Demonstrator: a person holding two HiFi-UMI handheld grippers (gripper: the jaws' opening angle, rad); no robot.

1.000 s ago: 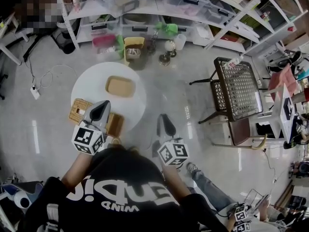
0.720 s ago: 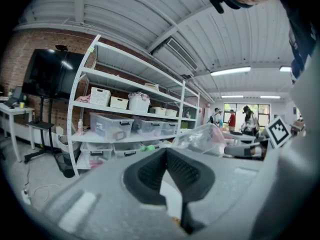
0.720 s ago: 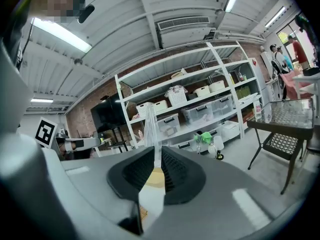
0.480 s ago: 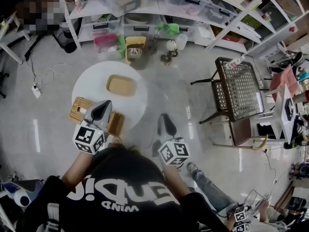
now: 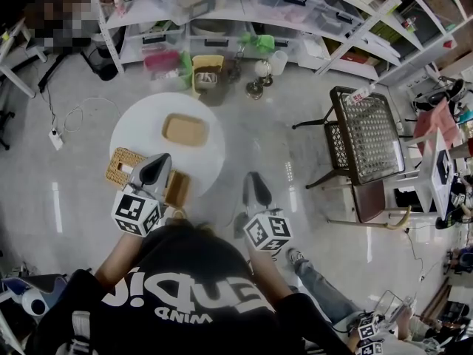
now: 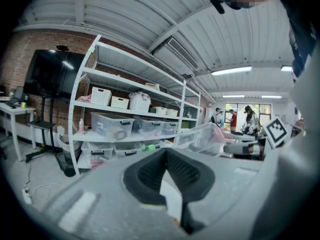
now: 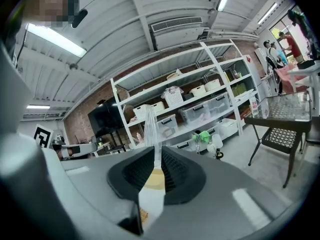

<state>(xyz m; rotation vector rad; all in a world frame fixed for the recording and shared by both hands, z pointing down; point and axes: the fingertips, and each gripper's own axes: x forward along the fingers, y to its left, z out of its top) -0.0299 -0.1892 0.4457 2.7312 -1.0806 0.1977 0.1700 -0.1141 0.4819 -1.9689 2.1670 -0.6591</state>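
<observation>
Clamped together, the jaws of the right gripper (image 7: 154,154) pinch a clear plastic piece (image 7: 150,126) by its lower end. Seen there it stands edge-on, narrow and tapering, with its long axis running up and forward past the fingertips toward the white shelves (image 7: 221,84). The left gripper view shows its broad, see-through side, just off the right gripper's tip. On the left gripper (image 6: 166,153) the jaws meet at their tips with nothing between them. In the head view both grippers point away from the person. The left one hangs over the near edge of the round white tabletop (image 5: 140,128), between a woven basket (image 5: 120,167) and a brown box (image 5: 177,189), while the right one is held over the floor beside the tabletop. A tan tray (image 5: 184,130) lies farther out on the tabletop, and a mesh chair (image 5: 367,133) stands well apart to the right.
</observation>
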